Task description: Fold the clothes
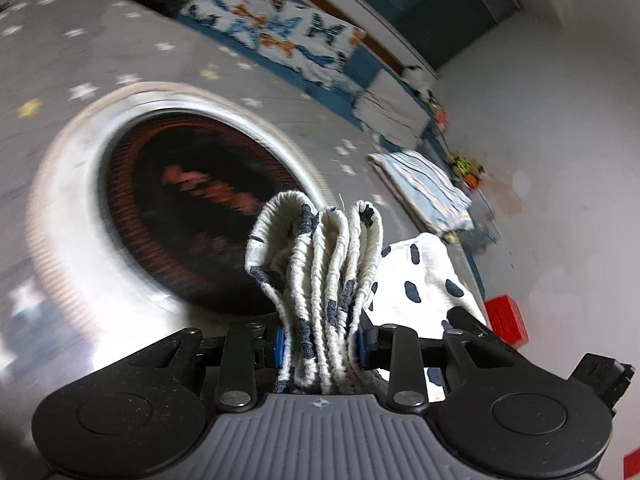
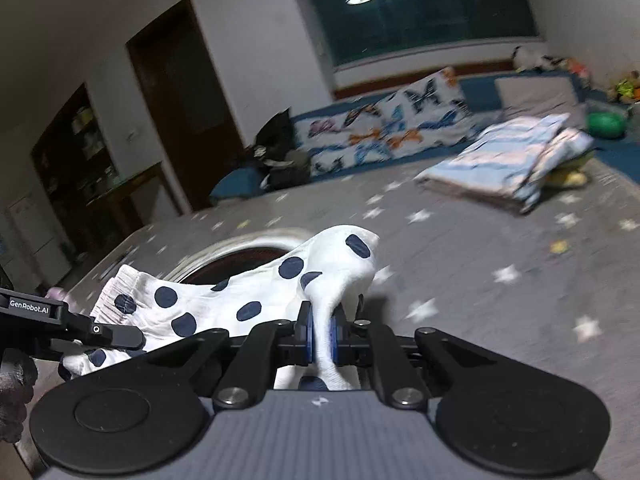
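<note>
Nearest the left wrist camera, the left claw is clamped on the gathered, ribbed elastic waistband of a white cotton garment with navy polka dots — several thick folds of the band stand bunched upright between the blue pads. The rest of the cloth trails off to the right of the claw, lifted clear of the surface below.

In the right wrist view, the right claw is pinched tight on a thin fold of the same garment; its blue pads press the cloth from both sides, and a dotted corner peaks up just beyond the fingertips. The fabric stretches leftward from there to the left claw's black body, which enters at the left edge with a gloved hand below it.

Behind the garment sits a round pale-rimmed basket with dark, reddish contents, blurred; it rests on a grey bedspread printed with white and yellow stars. Further back on that spread lies a folded stack of light blue striped bedding. Beyond it — along the far edge — a white quilt patterned with blue and orange butterflies lies spread over blue cushions, with a dark window above.
</note>
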The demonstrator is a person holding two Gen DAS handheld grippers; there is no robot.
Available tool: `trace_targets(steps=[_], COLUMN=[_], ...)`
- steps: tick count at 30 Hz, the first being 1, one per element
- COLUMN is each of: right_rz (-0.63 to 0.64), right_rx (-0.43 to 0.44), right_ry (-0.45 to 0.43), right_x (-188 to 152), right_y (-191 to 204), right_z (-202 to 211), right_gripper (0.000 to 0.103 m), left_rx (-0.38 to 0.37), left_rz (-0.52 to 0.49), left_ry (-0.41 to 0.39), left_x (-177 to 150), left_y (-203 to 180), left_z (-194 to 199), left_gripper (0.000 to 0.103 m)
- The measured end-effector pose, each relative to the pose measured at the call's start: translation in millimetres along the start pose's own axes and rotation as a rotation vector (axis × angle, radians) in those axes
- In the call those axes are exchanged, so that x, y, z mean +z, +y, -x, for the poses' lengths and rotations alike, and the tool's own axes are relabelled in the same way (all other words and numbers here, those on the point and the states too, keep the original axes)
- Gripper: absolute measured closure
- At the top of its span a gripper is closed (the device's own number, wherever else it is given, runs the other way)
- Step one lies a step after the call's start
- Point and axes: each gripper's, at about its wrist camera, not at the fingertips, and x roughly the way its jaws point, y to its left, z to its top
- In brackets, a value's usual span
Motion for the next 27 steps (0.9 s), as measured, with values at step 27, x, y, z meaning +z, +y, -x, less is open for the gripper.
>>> trace_targets(steps=[27], right_rz=[-0.064], right_rx=[-0.223], right_ry=[-0.030], right_x=[17], right_y=[-96], right_z=[-1], right_gripper=[0.096], left_rx=[0.000], left_rz=[-0.203], left_ry=[0.145], left_x=[37], left_y=[-72], left_z=[-147], left_gripper=[0.067])
